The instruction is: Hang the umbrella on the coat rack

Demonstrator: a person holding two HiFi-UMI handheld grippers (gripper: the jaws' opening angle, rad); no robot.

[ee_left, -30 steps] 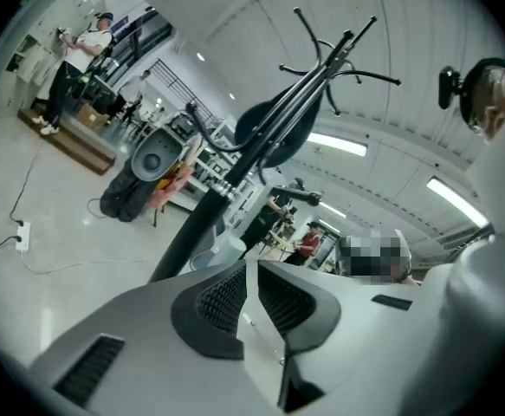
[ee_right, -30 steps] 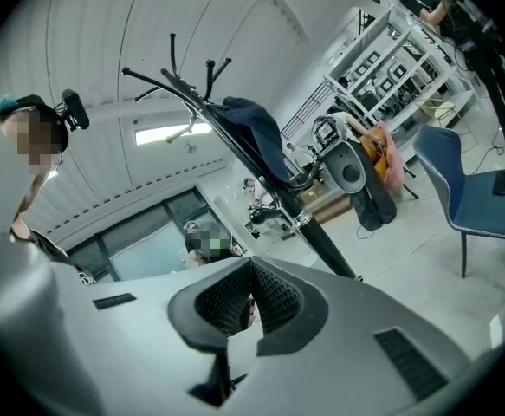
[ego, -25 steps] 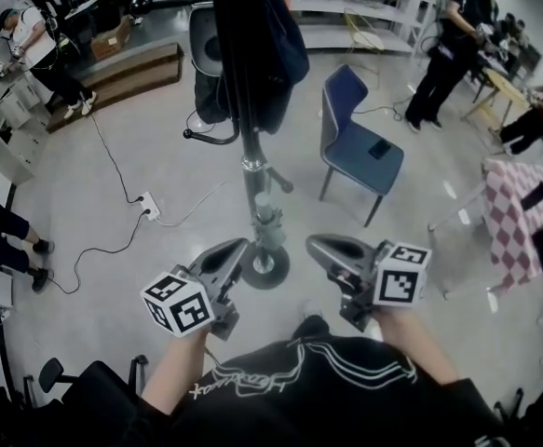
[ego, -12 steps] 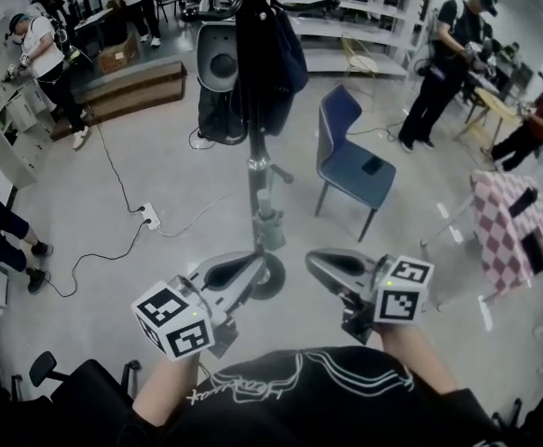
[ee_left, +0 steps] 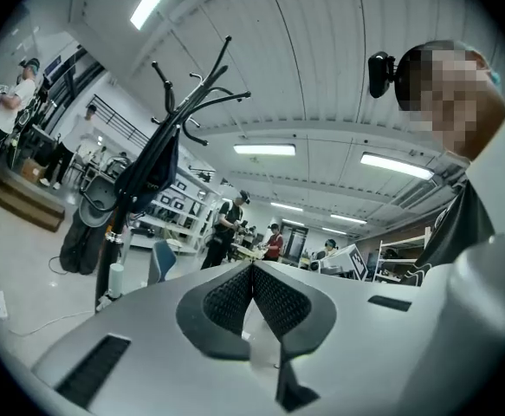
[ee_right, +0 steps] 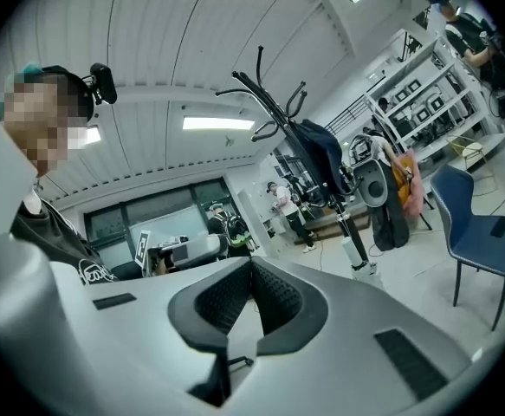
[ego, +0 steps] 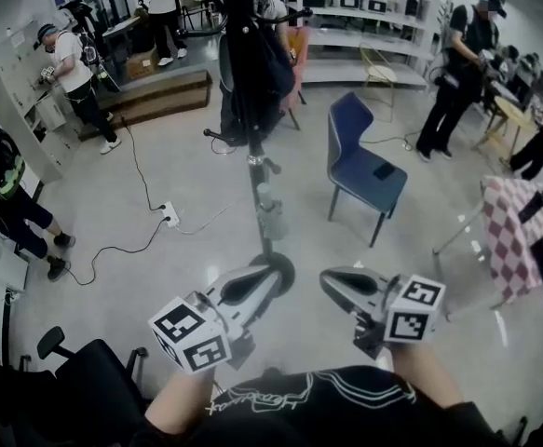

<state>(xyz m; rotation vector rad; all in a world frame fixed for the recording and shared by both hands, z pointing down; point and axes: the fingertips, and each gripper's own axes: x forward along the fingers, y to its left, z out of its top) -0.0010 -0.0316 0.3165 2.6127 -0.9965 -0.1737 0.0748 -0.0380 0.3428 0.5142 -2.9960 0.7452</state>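
Hanging high on the coat rack [ego: 260, 186], far and dead ahead, is a dark furled bundle with a hooked end at its lower left, which I take for the umbrella [ego: 238, 101]; long axis near vertical, along the pole. Left gripper [ego: 264, 277] and right gripper [ego: 332, 282] both pinched shut with nothing between them, held near and level either side of the rack's base, left one slightly closer to the pole.

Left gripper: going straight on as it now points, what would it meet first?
Probably nothing near: the left gripper aims just right of the coat rack and the blue chair, though depth is unclear.
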